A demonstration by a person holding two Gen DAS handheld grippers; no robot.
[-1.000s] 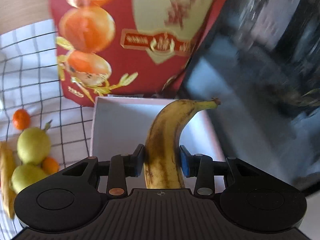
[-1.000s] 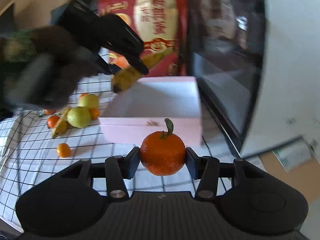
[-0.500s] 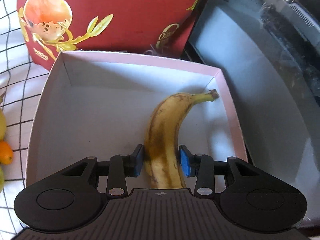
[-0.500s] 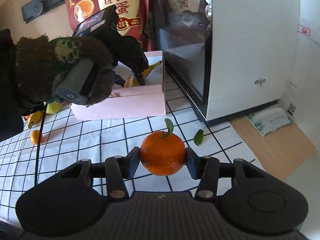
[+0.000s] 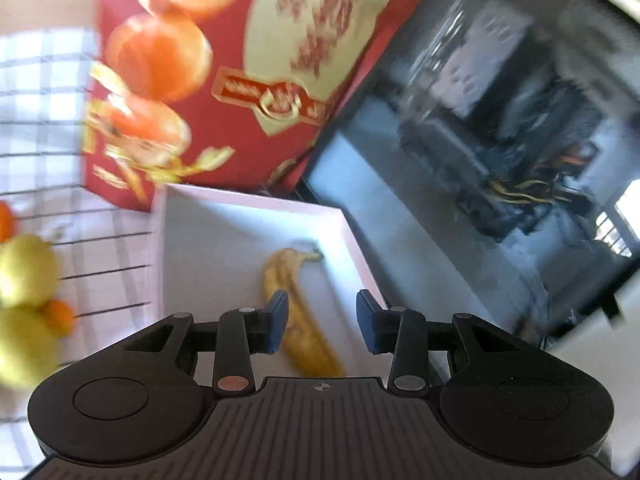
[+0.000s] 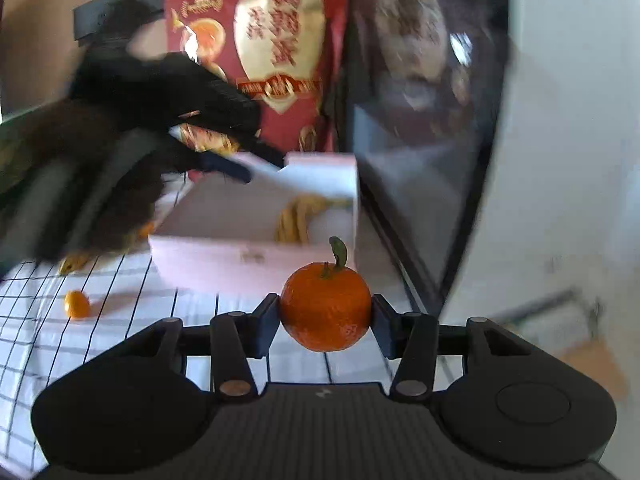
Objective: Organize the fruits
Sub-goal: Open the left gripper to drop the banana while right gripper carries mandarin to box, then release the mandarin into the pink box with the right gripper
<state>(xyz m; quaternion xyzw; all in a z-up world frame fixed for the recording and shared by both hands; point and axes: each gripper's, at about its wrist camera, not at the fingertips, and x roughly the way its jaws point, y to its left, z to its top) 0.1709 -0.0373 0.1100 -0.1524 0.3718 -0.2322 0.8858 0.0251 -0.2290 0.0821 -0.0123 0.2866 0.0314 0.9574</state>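
The left gripper (image 5: 318,322) is released: its blue pads stand apart above the banana (image 5: 298,312), which lies free on the floor of the box (image 5: 224,236), near the box's right wall. The log's recent wobble aside, nothing is pinched between the jaws. The right gripper (image 6: 325,314) is clenched on a tangerine (image 6: 325,306), stalk and leaf up, held in front of the box's near wall and above the bench (image 6: 120,280).

The bench wears a white cloth with a black grid. Left of the box lie two pale green fruits (image 5: 24,268) with small oranges beside them, and one small orange (image 6: 77,304) sits alone on the cloth, in front of the box's left corner. Behind the box stands a red bag (image 5: 224,80) printed with oranges. Right of the box is a dark glass-fronted case (image 5: 480,160) with a white side.

A dark fuzzy sleeve (image 6: 80,184) holds the left gripper over the box's left rim, pointing downward; it is blurred.
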